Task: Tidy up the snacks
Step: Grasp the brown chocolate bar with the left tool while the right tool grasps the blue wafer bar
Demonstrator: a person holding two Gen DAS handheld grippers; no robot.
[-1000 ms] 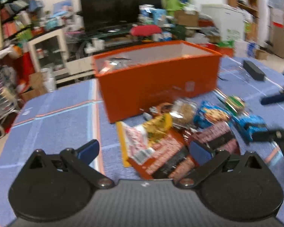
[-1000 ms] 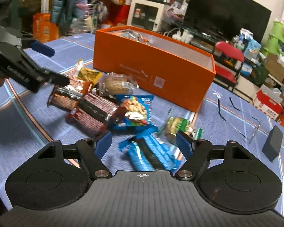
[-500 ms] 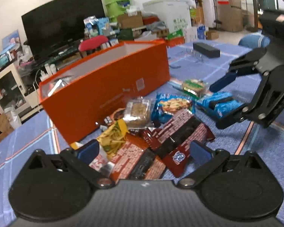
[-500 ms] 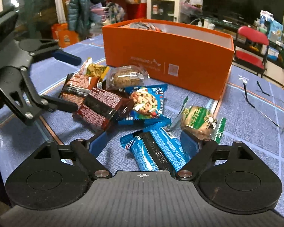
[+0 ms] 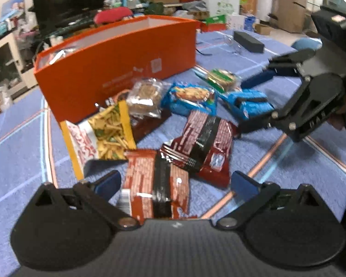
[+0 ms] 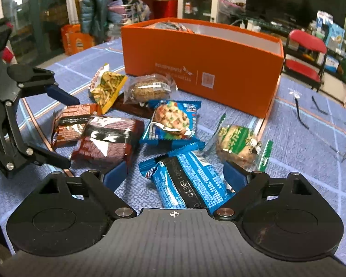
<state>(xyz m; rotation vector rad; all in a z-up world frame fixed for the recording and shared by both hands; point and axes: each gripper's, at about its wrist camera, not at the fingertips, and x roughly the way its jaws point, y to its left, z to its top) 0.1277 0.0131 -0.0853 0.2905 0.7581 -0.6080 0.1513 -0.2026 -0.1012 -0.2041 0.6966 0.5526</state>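
A pile of snack packs lies in front of an orange box [image 5: 117, 69] [image 6: 196, 64] that holds a few packs. My left gripper [image 5: 176, 184] [image 6: 62, 129] is open, its jaws either side of an orange-red wafer pack [image 5: 154, 184] [image 6: 69, 124] without pressing it. My right gripper [image 6: 175, 175] [image 5: 251, 105] straddles a blue wafer pack [image 6: 186, 182] [image 5: 246, 103]; its jaws are opening and the pads stand clear. Between them lie a dark red wafer pack [image 5: 205, 143], a blue cookie pack [image 6: 170, 117], a yellow chip bag [image 5: 110, 131], an oat cookie [image 6: 147, 90] and a green pack [image 6: 237, 143].
Spectacles [image 6: 311, 113] and a black case [image 5: 248, 40] lie on the blue tablecloth [image 5: 23, 138] to the right of the box. A red chair [image 6: 304, 53] stands beyond the table's far edge. Shelves, a television and cartons fill the room behind.
Both grippers have sunk closer to the pile and tipped down. The right jaws have spread wider around the blue wafer pack. The left gripper now frames the orange-red wafer pack.
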